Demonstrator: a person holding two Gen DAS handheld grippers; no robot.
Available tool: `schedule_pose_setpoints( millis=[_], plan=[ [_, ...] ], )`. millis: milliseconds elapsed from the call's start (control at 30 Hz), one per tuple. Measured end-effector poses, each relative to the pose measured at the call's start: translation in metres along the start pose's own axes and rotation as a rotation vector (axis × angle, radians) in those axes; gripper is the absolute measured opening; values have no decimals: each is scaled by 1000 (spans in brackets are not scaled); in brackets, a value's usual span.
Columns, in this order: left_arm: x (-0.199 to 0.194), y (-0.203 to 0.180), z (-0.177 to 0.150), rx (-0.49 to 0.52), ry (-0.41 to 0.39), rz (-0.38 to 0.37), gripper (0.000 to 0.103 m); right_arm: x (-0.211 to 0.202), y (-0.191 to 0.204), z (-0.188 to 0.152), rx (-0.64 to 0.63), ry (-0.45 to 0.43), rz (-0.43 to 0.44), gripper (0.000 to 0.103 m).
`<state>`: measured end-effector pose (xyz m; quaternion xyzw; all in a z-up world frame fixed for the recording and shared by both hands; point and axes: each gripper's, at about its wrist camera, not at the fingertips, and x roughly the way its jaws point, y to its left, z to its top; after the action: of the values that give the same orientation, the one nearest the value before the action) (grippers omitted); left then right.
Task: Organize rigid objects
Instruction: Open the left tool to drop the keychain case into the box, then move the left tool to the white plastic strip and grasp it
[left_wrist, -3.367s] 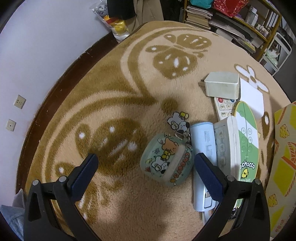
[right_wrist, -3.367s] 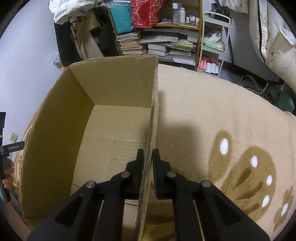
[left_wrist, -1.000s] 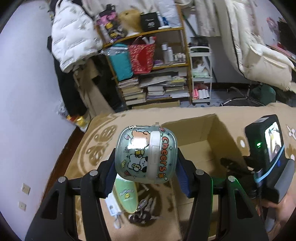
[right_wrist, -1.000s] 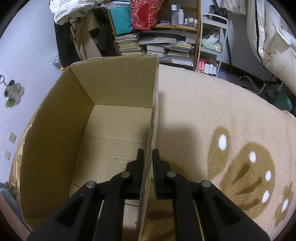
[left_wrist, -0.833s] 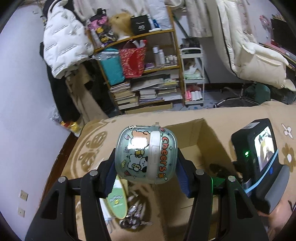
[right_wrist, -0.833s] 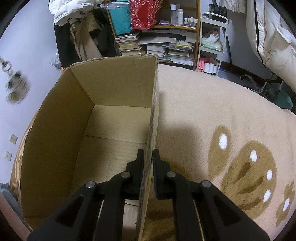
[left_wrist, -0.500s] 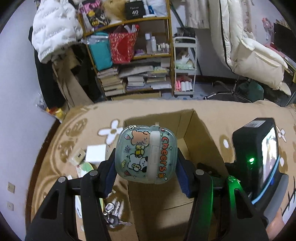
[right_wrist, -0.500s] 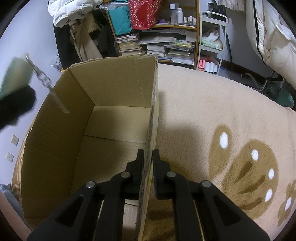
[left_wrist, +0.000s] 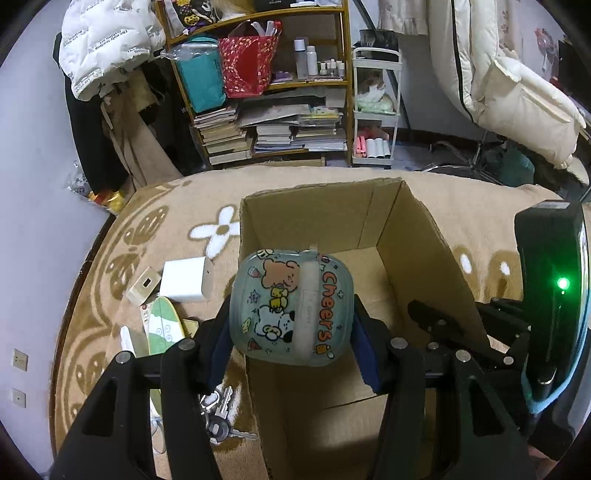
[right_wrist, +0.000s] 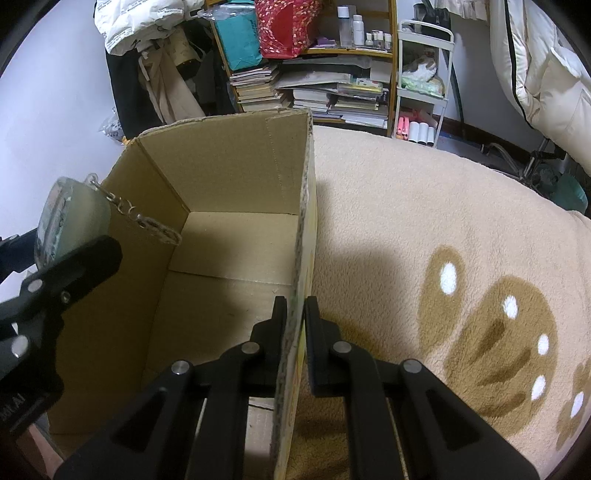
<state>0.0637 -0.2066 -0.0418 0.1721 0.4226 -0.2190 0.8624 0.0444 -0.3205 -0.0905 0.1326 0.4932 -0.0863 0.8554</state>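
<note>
Translucent green plastic, glossy, cartoon stickers: case (left_wrist: 290, 308) held clear of the rug, pinched across its two side faces by left gripper (left_wrist: 290, 341), blue pads (left_wrist: 364, 349) flush on both sides. Sits right at the left wall of box (left_wrist: 424, 236), roughly level with the rim, partly over the opening; exact overlap hard to judge from the left wrist view. Looks light and rigid, rounded corners, shell probably smooth enough to slide in the pads if squeezed near a corner, so best gripped mid-side as now, not on the curved edges. Likely hollow; hard clamping could flex or pop a lid seam, though no seam clearly visible beyond a pale band down the front. Chain (right_wrist: 136, 218) hangs off the top corner toward the box interior, seen from the right wrist view; keys (left_wrist: 218, 417) dangle below, over the rug by the box's outer left wall. Swinging mass, could snag the rim on the way down. Right gripper (right_wrist: 294, 321) clamped on the box's right wall, one finger inside, one outside, steadying it. Box interior bare cardboard, nothing in it. Other items on rug (left_wrist: 147, 221) left of box: white charger (left_wrist: 183, 278), remote (left_wrist: 162, 326). Next call: clear the wall fully, lower inside, then release low so the hard shell doesn't bounce.
</note>
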Motion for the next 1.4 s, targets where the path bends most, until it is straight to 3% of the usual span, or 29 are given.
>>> schedule_pose_setpoints(
  millis=[167,200,400,533,1000,1133,1267,1400],
  plan=[
    [-6,-3,-2,22,-15,14,62,0,-1,-2,0,-1,0,10],
    [-8,-3,-2,28,-16,15,67,0,-1,-2,3,-1,4,14],
    [-23,8,-3,12,-32,12,88,-1,1,-1,9,-1,-1,11],
    [-42,22,-3,-5,-76,81,102,-1,-3,-1,17,0,10,11],
    [-22,96,-27,-119,4,195,102,-2,-5,-2,5,0,3,11],
    [-11,116,-35,-126,20,261,102,-2,-5,-3,2,1,0,11],
    [-1,135,-42,-164,48,253,102,-2,-4,-3,-7,4,-6,11],
    [15,150,-54,-217,112,194,102,-1,-4,-3,-6,5,-5,11]
  ],
)
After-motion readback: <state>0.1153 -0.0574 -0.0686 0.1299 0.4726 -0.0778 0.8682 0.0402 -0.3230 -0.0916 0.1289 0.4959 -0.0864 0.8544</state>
